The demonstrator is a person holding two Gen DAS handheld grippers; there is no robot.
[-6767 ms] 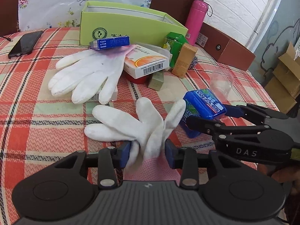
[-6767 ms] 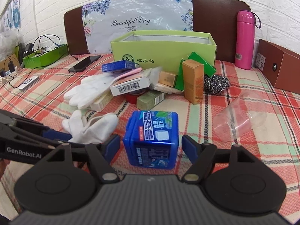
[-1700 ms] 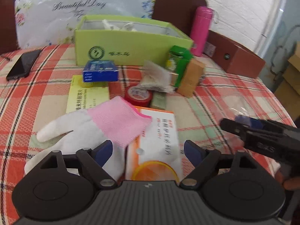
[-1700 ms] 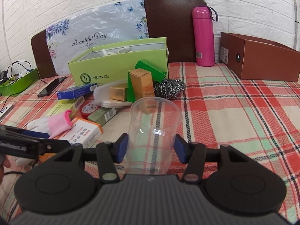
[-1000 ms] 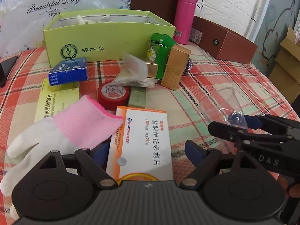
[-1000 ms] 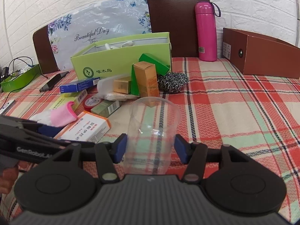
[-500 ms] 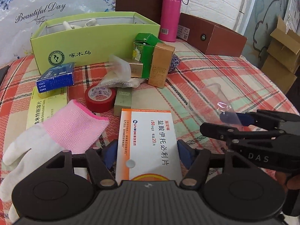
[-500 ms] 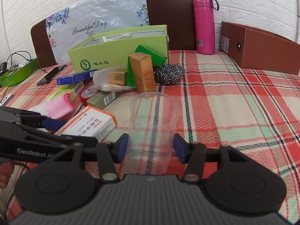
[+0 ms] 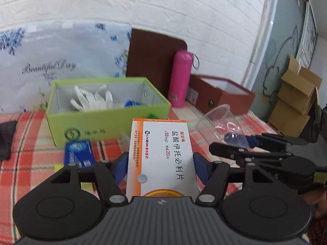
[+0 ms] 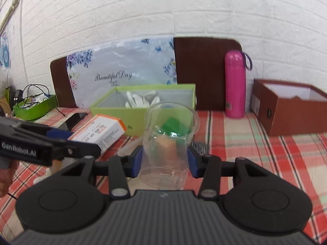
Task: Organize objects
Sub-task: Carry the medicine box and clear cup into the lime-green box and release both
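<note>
Lifted off checked cloth: flat cardboard box (image 9: 161, 155), clear plastic cup (image 10: 168, 143).

Behind the table (image 10: 255, 143) with its red plaid cloth we see a white brick wall (image 10: 163, 10). A dark brown board (image 10: 204, 71) leans against it, partly covered by a floral sheet (image 10: 122, 71) (it reads "Beautiful Day"). In the left wrist view, stacked cardboard boxes (image 9: 294, 98) stand off to the right before a grey-blue panel (image 9: 284, 40) bearing a line drawing.
</note>
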